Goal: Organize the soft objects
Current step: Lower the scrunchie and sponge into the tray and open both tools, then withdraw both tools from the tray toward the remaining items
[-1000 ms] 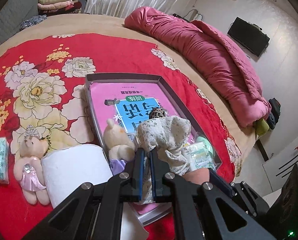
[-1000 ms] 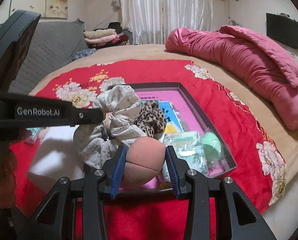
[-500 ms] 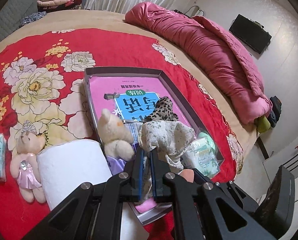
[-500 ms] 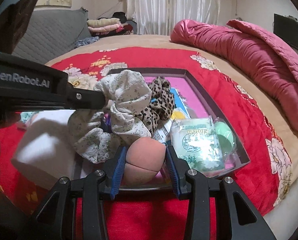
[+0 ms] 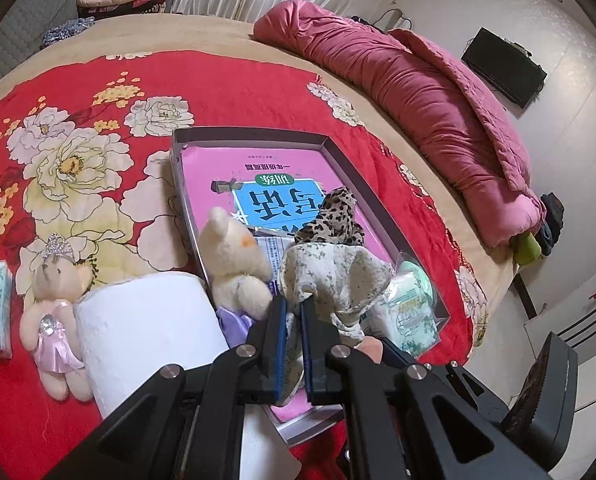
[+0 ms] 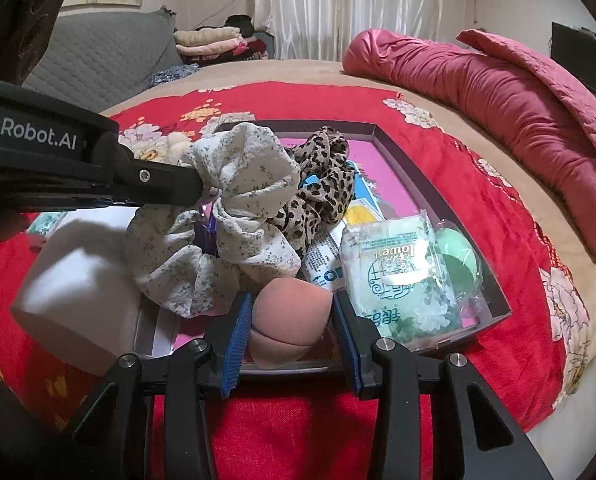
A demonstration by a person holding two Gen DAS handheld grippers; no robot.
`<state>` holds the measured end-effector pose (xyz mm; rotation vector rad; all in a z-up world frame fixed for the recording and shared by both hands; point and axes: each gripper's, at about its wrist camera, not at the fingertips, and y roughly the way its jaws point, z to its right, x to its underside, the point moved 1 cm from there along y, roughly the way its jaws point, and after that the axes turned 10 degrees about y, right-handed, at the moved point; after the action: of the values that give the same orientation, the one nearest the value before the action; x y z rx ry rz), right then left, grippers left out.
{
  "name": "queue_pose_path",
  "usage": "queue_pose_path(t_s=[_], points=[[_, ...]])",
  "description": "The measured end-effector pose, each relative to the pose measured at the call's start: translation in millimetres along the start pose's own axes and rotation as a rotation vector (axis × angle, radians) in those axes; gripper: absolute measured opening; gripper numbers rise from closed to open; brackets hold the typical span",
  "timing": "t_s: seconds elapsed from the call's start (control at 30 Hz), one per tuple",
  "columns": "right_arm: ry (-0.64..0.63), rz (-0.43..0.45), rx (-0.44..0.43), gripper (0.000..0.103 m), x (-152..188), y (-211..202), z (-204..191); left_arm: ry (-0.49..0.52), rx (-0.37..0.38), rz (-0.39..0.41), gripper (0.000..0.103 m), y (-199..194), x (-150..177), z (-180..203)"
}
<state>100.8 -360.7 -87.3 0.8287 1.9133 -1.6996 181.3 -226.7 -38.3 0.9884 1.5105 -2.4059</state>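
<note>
The pink sponge [image 6: 292, 322] has sunk nearer the tray [image 6: 441, 200].

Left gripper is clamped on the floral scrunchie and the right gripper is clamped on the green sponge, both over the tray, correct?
Not quite. The right gripper is shut on the pink sponge, not the green one; the green sponge lies wrapped in the tray, as the right wrist view shows. The rest holds: the left gripper is clamped on the floral scrunchie over the tray.
</note>
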Motion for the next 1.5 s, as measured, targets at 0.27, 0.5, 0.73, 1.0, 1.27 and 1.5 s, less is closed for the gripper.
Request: queue_pose_path(t_s=[0.27,0.5,0.73,1.0,1.27,1.5], points=[[0.013,0.000,-0.012,0.049,-0.8,1.3,0.8,0.011,-0.018,-0.007,0.012,-3.7,-1.9,1.0],[-0.002,0.045,-0.027,0.064,-3.4,-9.1,-2.8,0.005,-0.020,0.001,0.019,-9.2,-4.0,-0.7],[0.006,0.149,-0.024,0.070,-10.2,-32.5,-4.6,-0.008,-0.052,0.035,0.057,-19.7,-8.3,-4.8],[0.059,0.186,-0.011,0.073,-14.7,-42.5,5.6,-0.026,-0.062,0.070,0.057,-36.1,-11.1,-13.6],[0.041,0.207,0.020,0.074,-14.1,-48.5,2.3,-0.019,-0.064,0.091,0.057,-51.2,-9.9,-13.8],[0.043,0.237,0.053,0.077,-16.4,-54.3,2.6,0.013,-0.072,0.109,0.057,-66.5,-4.3,-9.2]])
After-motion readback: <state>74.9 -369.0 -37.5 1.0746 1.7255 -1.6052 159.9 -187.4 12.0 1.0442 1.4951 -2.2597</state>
